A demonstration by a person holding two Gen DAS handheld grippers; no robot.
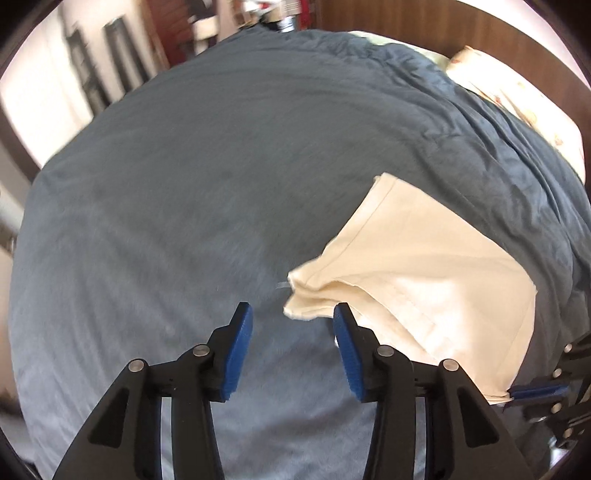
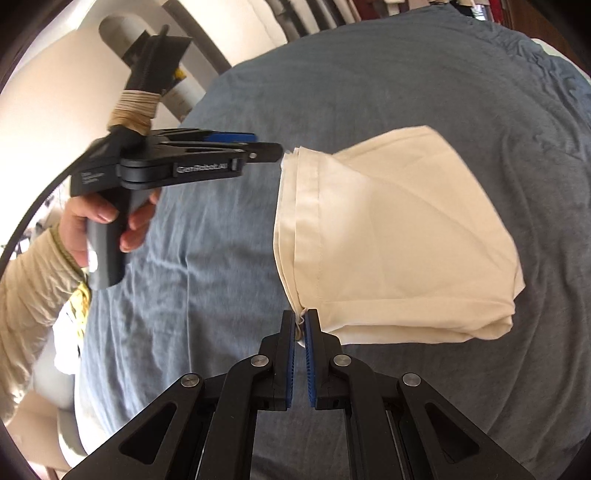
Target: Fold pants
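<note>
The cream pants (image 1: 424,266) lie folded into a thick bundle on the blue-grey bedspread (image 1: 184,203); they also show in the right wrist view (image 2: 399,236). My left gripper (image 1: 293,317) is open and empty, its fingertips just short of the bundle's near corner. In the right wrist view it (image 2: 277,151) hovers at the far corner of the hem edge. My right gripper (image 2: 300,319) is shut on the near corner of the pants' hem edge. It also shows in the left wrist view (image 1: 517,393) at the bundle's right corner.
The bedspread (image 2: 369,74) covers the whole bed. A patterned pillow (image 1: 517,110) lies at the head by the wooden headboard (image 1: 443,22). The person's hand and sleeve (image 2: 44,266) hold the left gripper. Room furniture stands beyond the bed's far edge.
</note>
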